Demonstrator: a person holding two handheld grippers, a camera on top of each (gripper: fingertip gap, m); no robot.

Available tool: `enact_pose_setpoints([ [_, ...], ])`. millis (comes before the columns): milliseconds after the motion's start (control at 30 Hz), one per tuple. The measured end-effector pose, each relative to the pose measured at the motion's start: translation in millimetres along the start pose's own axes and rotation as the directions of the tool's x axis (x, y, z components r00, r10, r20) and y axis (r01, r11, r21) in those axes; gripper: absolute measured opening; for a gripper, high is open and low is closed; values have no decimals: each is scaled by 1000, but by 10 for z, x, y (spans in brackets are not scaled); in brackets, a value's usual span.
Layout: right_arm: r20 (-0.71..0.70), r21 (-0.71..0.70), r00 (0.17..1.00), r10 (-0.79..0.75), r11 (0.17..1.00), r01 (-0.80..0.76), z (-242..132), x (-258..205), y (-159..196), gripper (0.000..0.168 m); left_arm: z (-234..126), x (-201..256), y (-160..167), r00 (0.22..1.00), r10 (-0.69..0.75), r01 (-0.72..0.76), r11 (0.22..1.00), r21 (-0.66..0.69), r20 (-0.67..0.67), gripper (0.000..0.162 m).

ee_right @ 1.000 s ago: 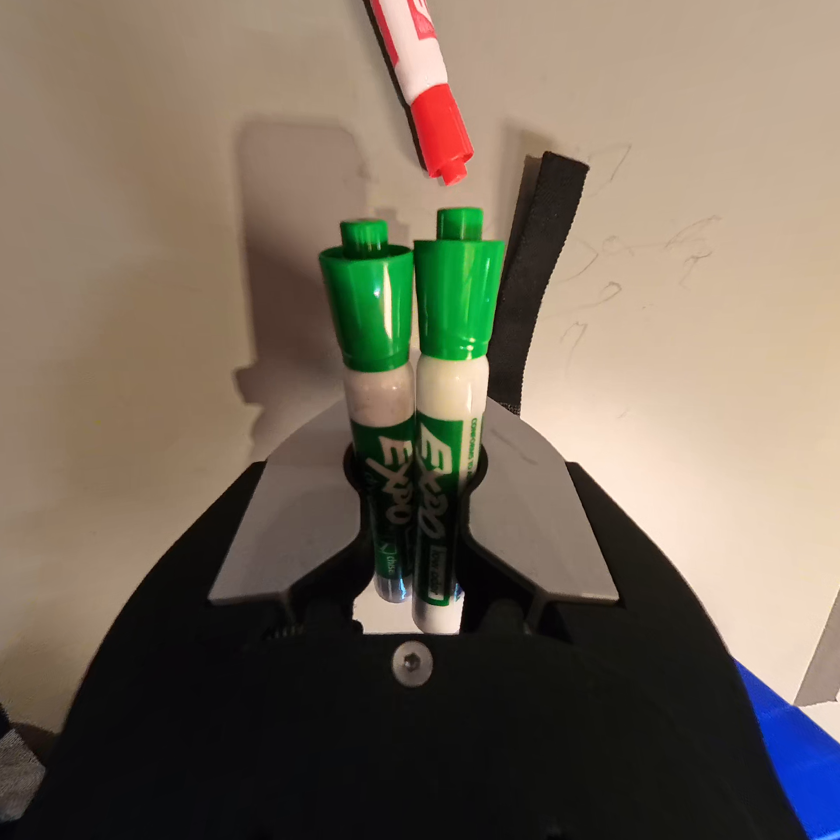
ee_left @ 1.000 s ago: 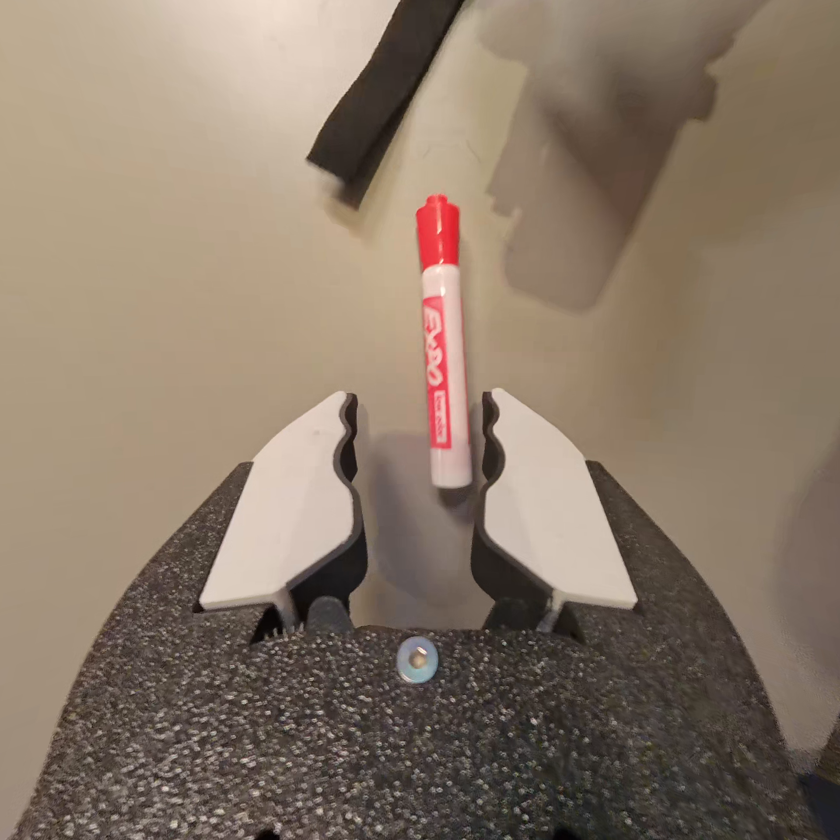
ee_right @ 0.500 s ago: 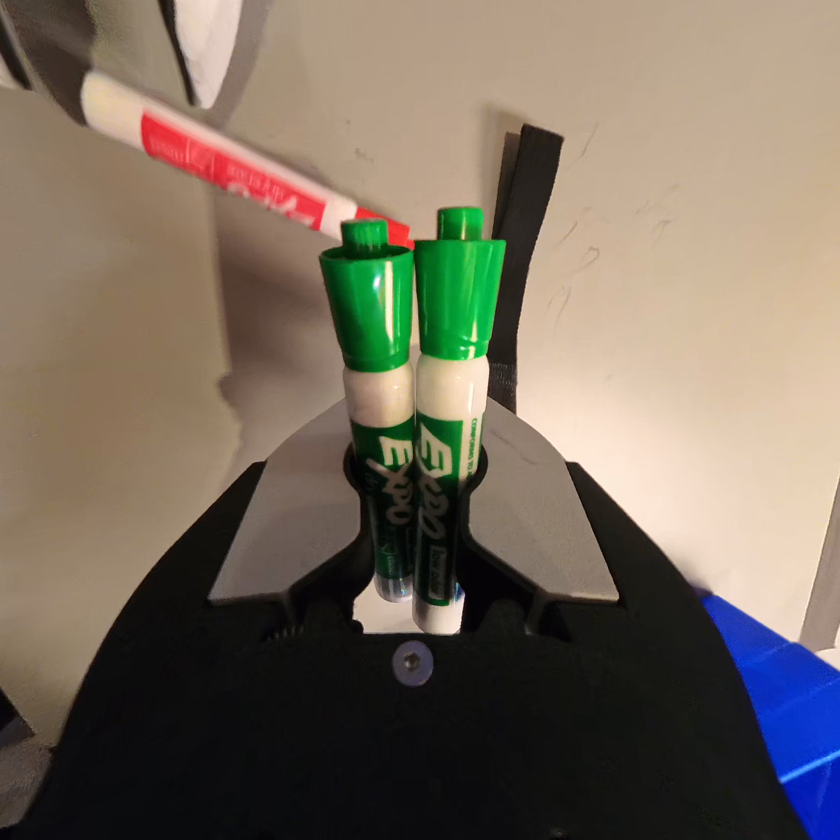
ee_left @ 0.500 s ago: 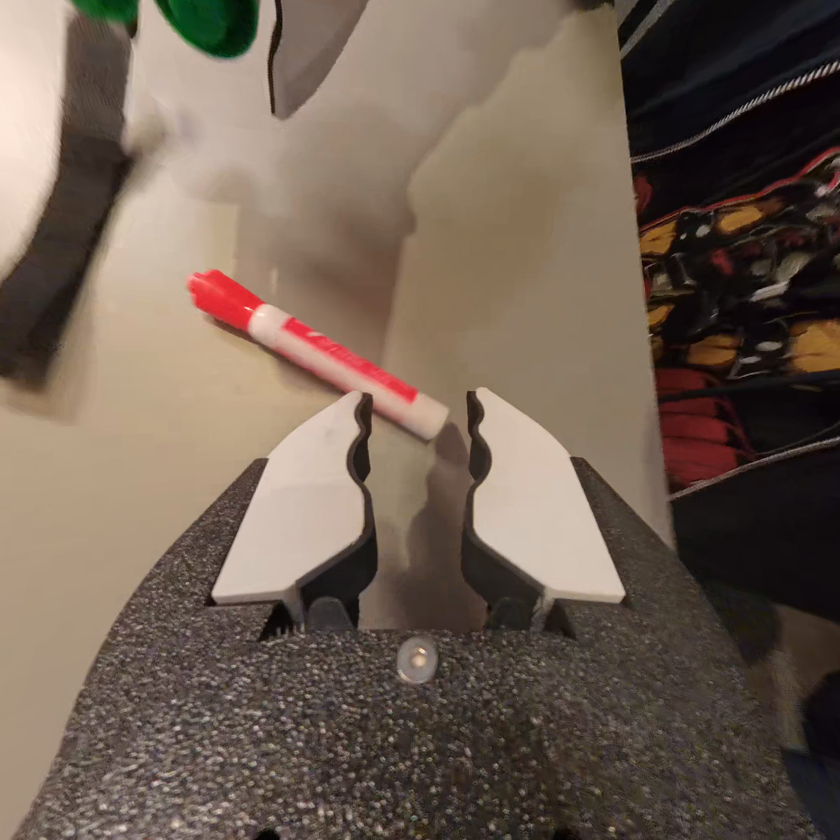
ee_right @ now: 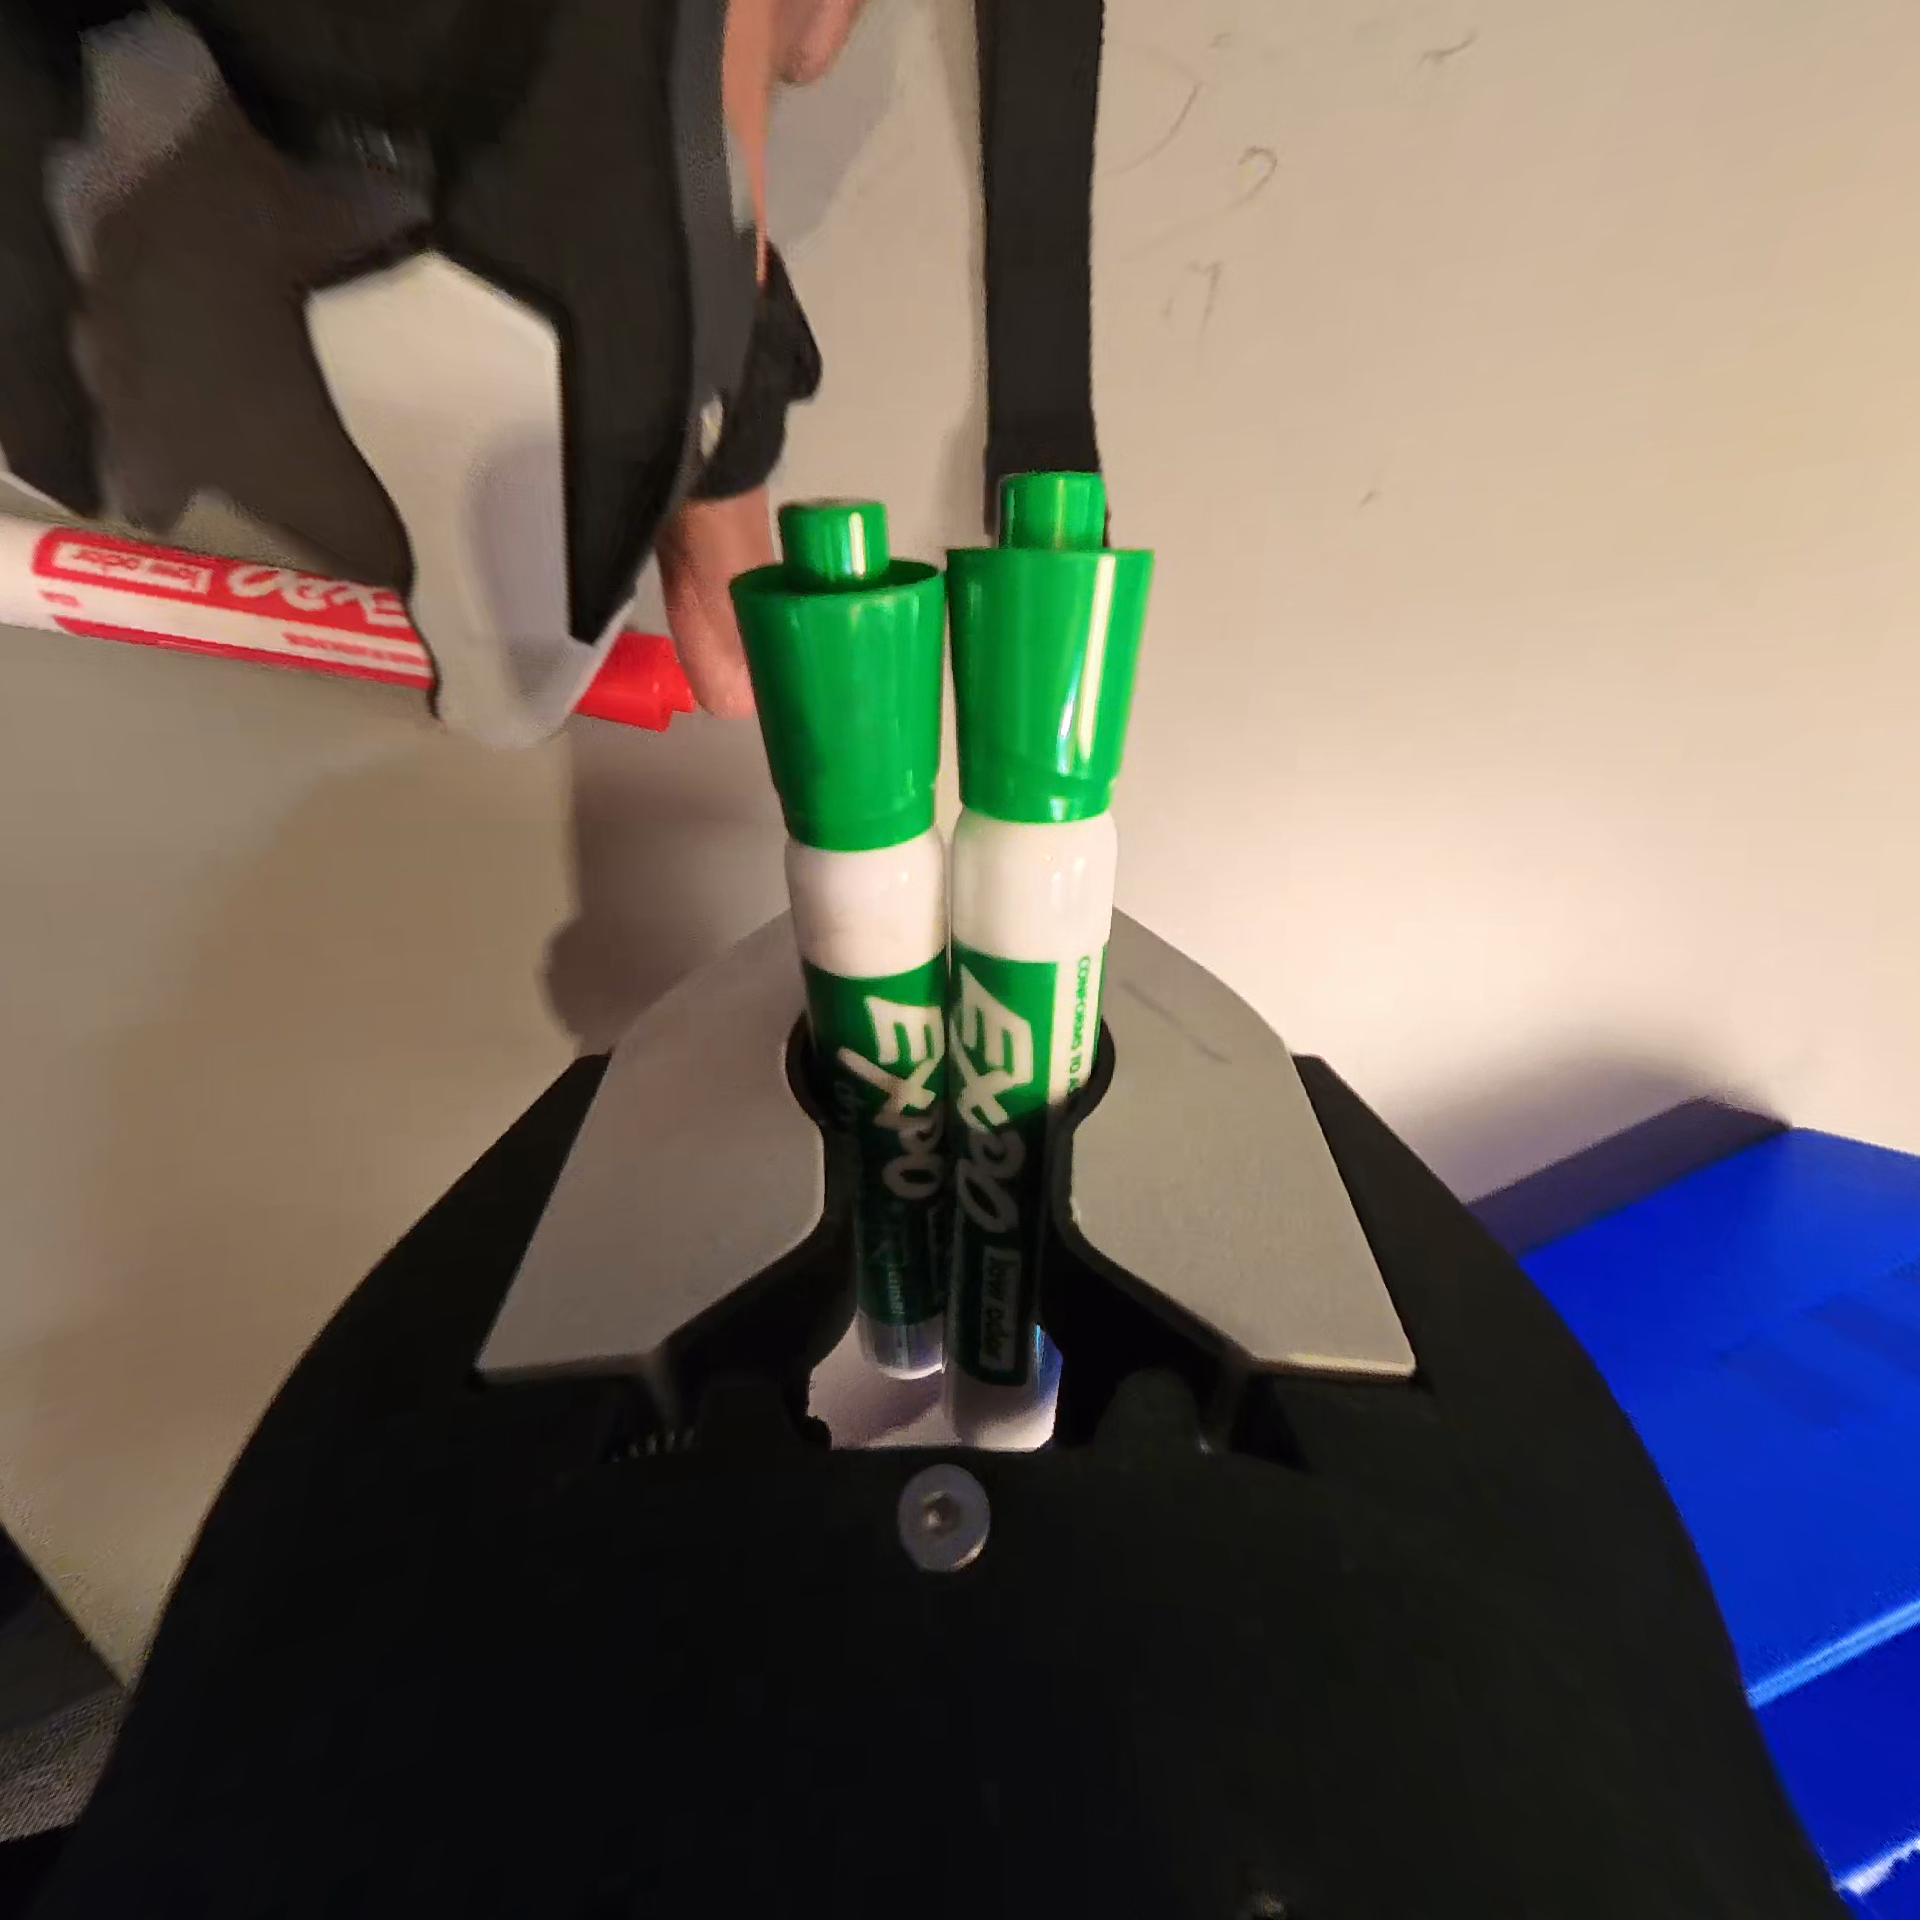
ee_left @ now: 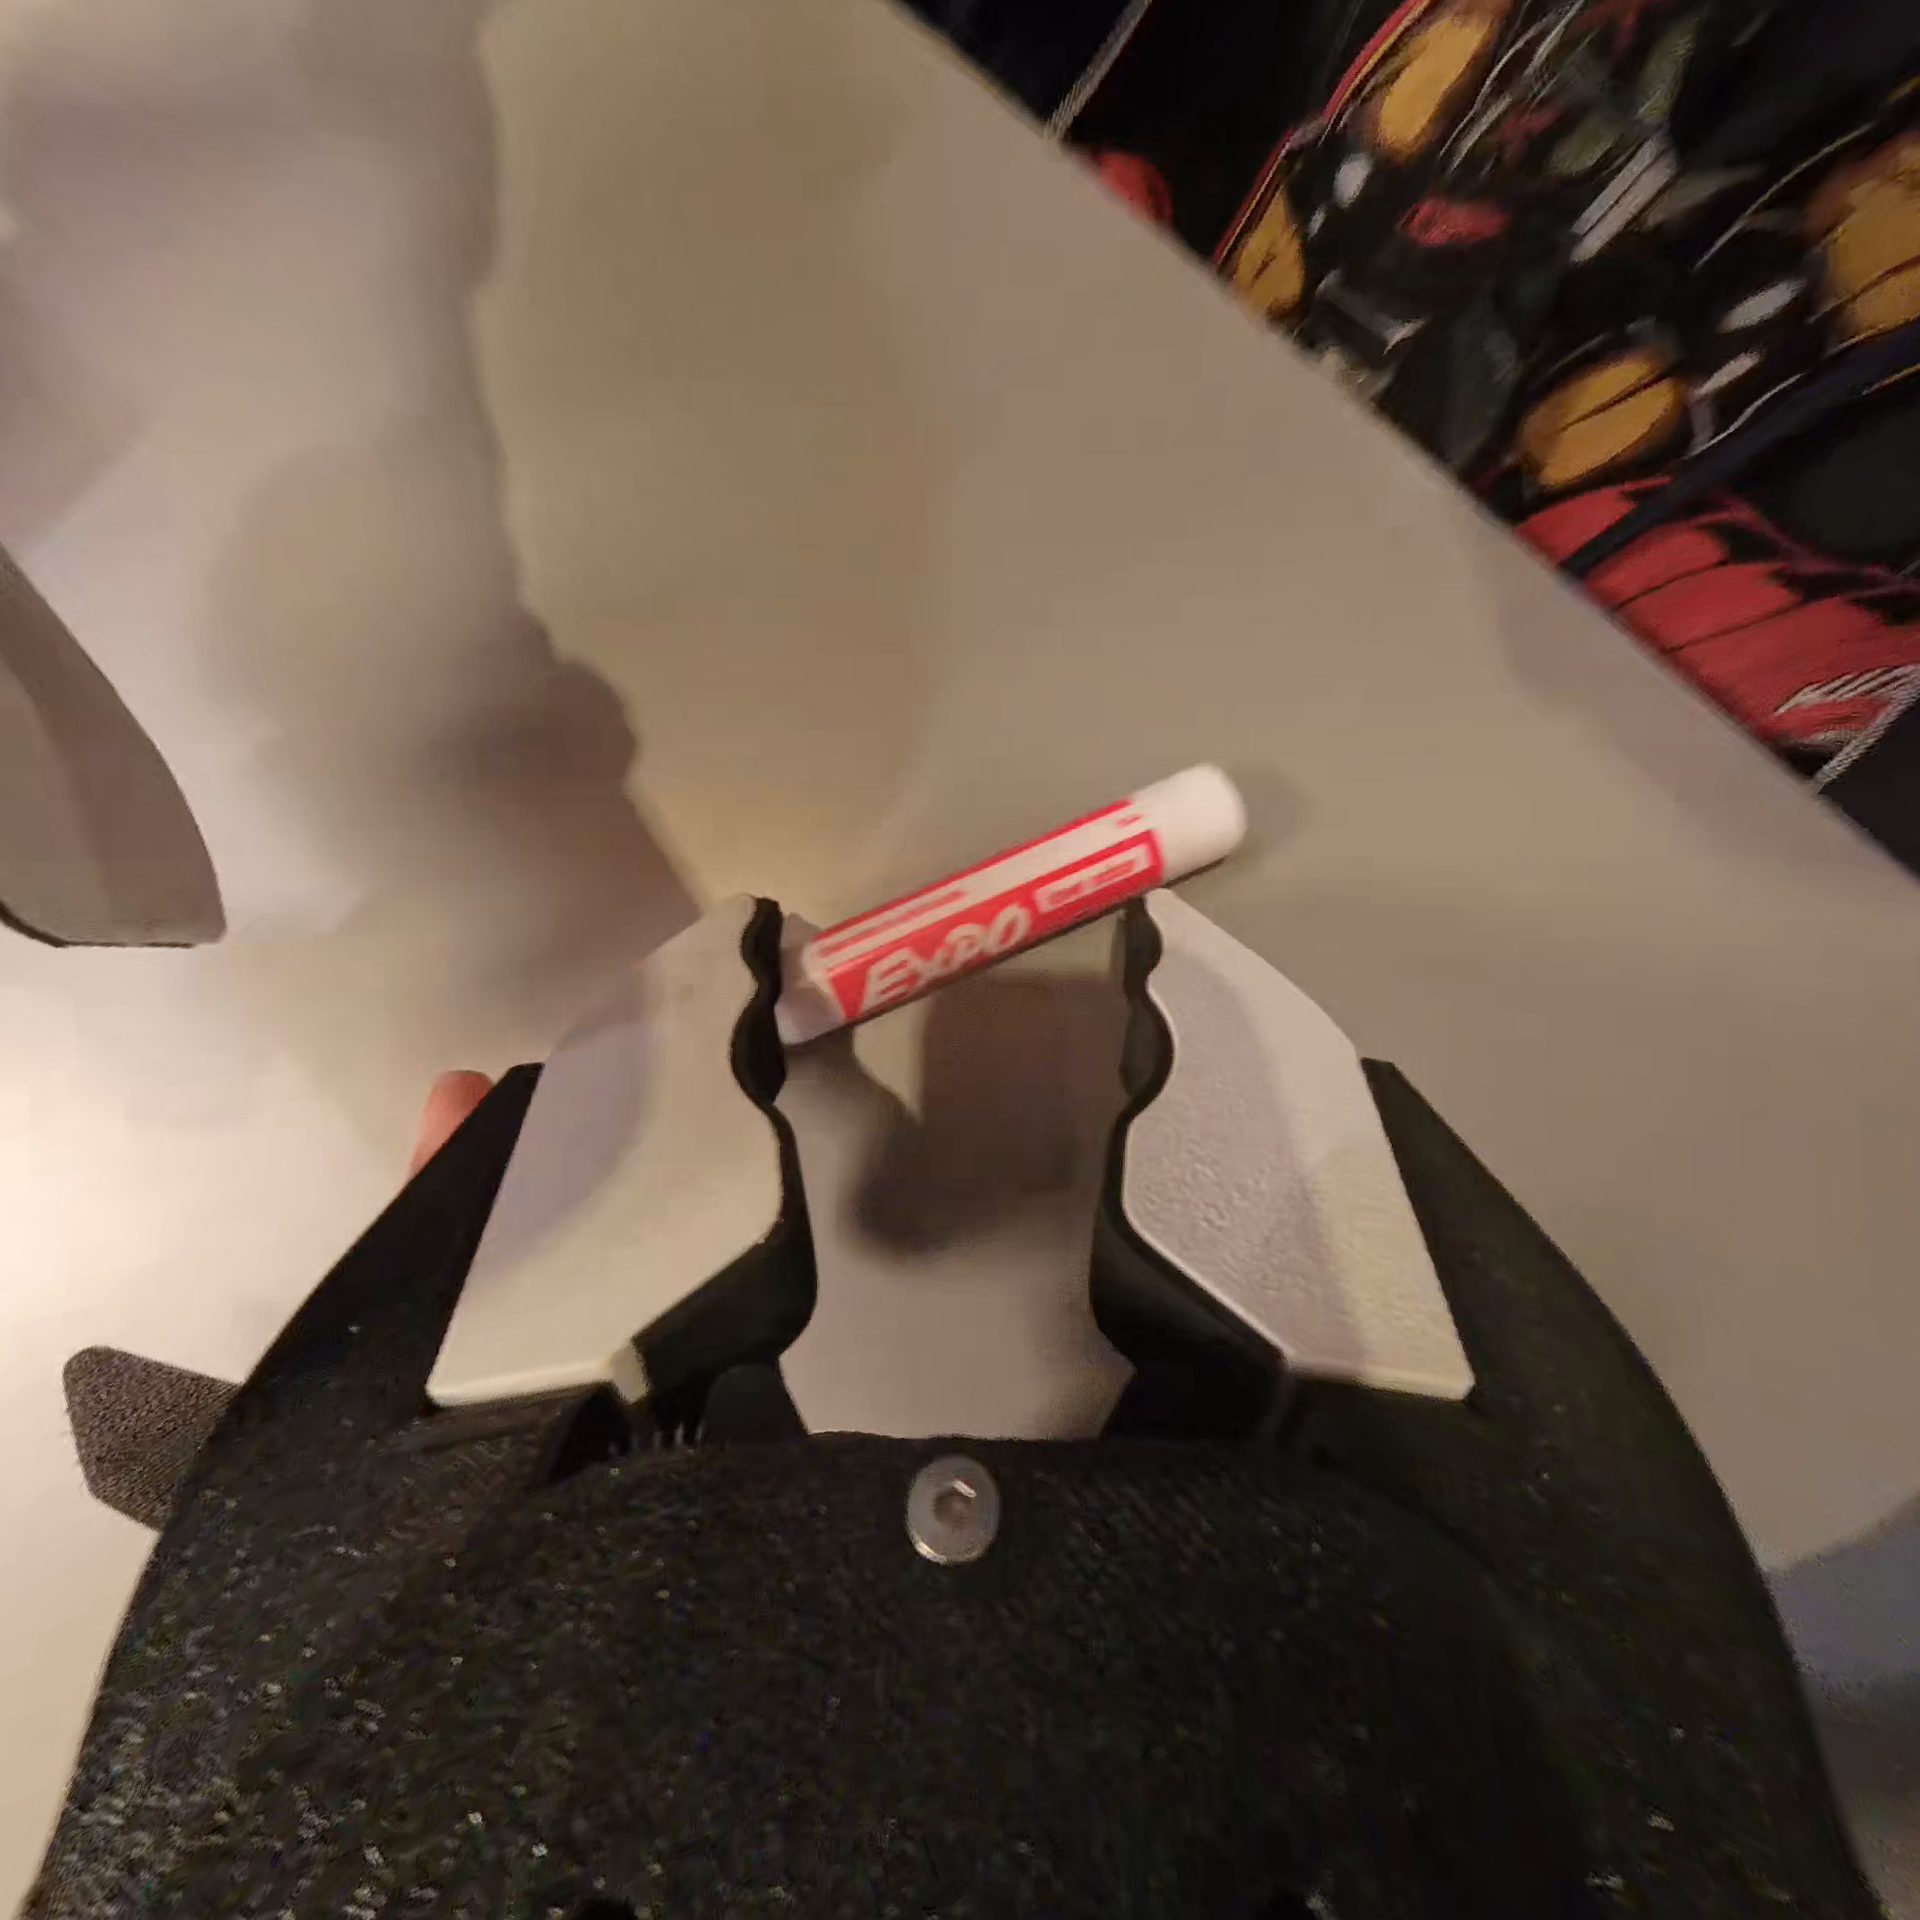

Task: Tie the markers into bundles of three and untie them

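My right tongs (ee_right: 951, 1049) clamp two green markers (ee_right: 940, 935) upright; my left tongs (ee_left: 940, 925) gape around the red marker (ee_left: 1013, 920) lying crosswise on the worktop (ee_left: 935, 520). I should centre it at mid-barrel before squeezing, lest it roll

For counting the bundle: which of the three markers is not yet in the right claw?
The red marker. It lies on the table at the open left claw, while both green markers stand clamped in the right claw.
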State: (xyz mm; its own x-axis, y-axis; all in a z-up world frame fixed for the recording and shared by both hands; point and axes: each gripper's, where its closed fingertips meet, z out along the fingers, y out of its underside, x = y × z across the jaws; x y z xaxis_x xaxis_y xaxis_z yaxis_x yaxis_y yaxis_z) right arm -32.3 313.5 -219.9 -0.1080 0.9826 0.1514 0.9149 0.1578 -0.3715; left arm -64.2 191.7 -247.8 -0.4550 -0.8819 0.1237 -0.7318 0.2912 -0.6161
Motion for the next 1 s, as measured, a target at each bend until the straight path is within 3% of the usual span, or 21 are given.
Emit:
enact_pose_setpoints([
  [100,-4,9,1000,4,1000,-4,-5,43,11,41,14,-128,86,998,-32,33,999,-29,52,45],
  [233,12,21,1000,-3,1000,3,27,37,-1,41,-95,-190,189,965,-169,168,986,21,201,37],
  [433,108,-71,991,-81,994,89,193,-105,-32,41,-262,-48,408,829,-410,390,911,134,380,35],
  [567,164,-86,979,-119,987,135,265,-181,-211,40,-370,137,509,777,-497,449,867,214,386,39],
  [667,213,-93,966,-146,981,169,314,-261,-325,40,-508,218,561,770,-489,400,871,287,411,43],
  [800,235,-110,958,-162,975,192,351,-263,-448,40,-597,243,660,830,-351,263,932,251,434,54],
  [1000,240,-71,957,-163,980,185,352,-265,-630,40,-415,361,746,919,-264,226,962,156,295,57],
])
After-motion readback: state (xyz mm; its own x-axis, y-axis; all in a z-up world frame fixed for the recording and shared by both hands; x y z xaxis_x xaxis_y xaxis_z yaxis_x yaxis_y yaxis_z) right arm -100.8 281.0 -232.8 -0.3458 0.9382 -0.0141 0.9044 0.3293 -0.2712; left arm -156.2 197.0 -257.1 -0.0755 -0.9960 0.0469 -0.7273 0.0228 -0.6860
